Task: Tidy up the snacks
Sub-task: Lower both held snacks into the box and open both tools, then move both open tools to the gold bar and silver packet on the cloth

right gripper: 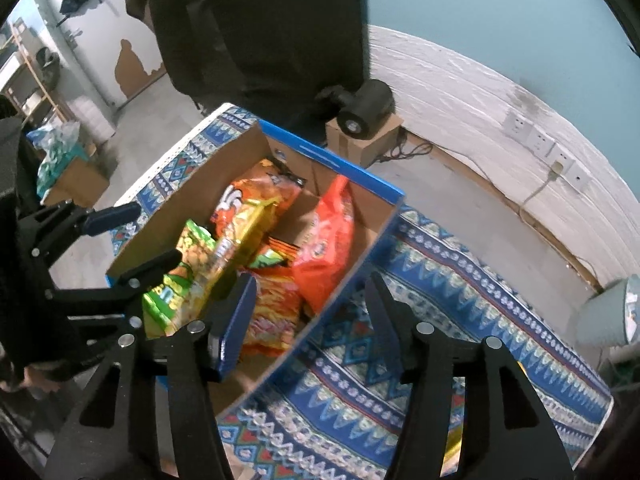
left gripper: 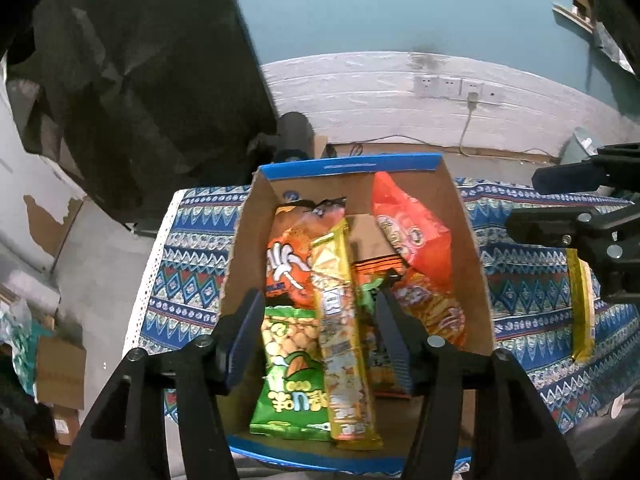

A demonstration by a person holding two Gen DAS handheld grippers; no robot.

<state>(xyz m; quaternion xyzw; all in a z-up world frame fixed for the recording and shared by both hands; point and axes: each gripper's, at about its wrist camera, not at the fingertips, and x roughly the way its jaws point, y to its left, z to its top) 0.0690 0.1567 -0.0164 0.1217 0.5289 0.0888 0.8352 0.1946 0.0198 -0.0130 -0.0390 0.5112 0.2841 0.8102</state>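
Left gripper [left gripper: 316, 336] hung wide open, empty, over the box [left gripper: 468, 248], the long yellow snack bar [left gripper: 340, 332] running six-to-twelve between its jaws; right gripper [right gripper: 312, 320] open, farther off.

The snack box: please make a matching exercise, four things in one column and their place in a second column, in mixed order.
Things:
1. green peanut bag
2. long yellow packet
3. plain orange-red bag
4. yellow packet on the cloth

Places:
A. leaning against the right wall of the cardboard box
B. outside the box, on the patterned tablecloth
C. near left corner of the box
D. lying lengthwise across the middle of the box

Pairs: 1-C, 2-D, 3-A, 4-B
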